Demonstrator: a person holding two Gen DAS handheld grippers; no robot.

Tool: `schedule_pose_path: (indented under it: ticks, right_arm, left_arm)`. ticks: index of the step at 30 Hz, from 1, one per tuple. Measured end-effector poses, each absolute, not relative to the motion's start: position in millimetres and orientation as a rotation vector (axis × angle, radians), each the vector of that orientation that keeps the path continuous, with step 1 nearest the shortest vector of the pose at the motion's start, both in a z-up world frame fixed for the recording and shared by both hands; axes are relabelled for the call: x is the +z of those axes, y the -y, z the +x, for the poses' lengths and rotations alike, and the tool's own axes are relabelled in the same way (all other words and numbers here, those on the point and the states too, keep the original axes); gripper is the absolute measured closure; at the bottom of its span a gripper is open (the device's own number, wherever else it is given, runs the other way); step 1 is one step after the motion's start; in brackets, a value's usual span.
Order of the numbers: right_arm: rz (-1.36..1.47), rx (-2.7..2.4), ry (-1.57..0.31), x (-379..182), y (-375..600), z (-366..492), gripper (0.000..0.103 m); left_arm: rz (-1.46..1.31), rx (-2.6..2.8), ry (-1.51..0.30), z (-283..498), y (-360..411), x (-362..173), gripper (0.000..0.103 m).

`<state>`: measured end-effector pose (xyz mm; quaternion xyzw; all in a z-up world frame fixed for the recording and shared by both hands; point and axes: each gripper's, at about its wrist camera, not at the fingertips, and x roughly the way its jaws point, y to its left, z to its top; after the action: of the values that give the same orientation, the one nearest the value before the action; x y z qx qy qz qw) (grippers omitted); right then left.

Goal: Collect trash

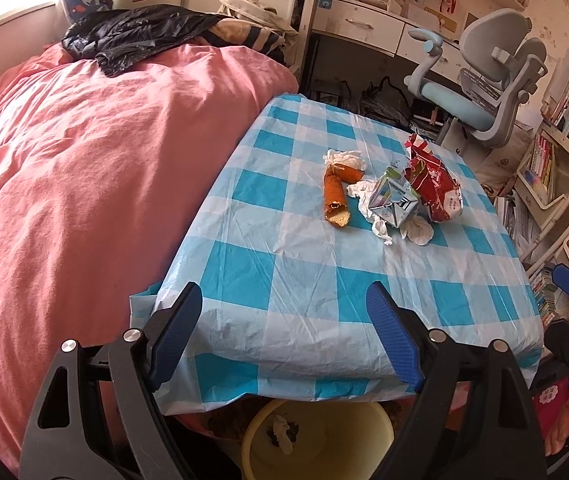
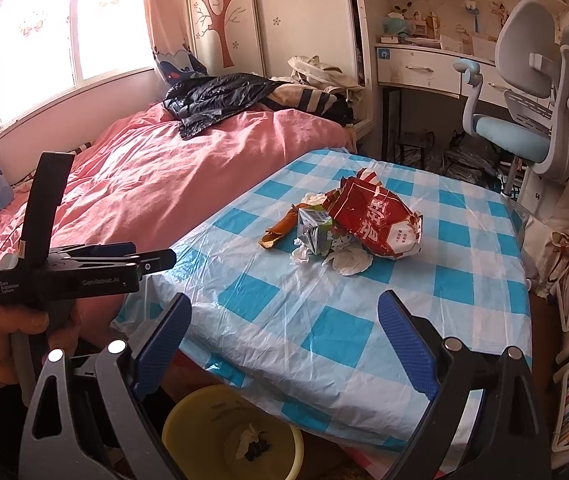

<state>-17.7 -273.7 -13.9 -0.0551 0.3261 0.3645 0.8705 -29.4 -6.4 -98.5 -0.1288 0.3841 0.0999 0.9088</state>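
Meanwhile, both the left gripper (image 1: 284, 304) and right gripper (image 2: 284, 314) are spread wide, nothing held; the red snack bag (image 2: 376, 220) is seen well ahead.

Bare checked tablecloth (image 1: 284, 264) lies before the trash pile (image 1: 396, 196); bed (image 1: 84, 160) crowds its left

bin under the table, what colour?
Yellow bin, clearest in the right wrist view.
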Motion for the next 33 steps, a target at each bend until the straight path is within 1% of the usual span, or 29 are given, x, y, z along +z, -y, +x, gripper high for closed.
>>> schedule_pose_path:
  ticks: [33]
  right_arm:
    - [-0.161,0.763,-0.717,-24.4,257.2,-18.3,0.013]
  left_arm:
    - [-0.248,0.176,-0.821,-24.5,13.7,-103.9,0.022]
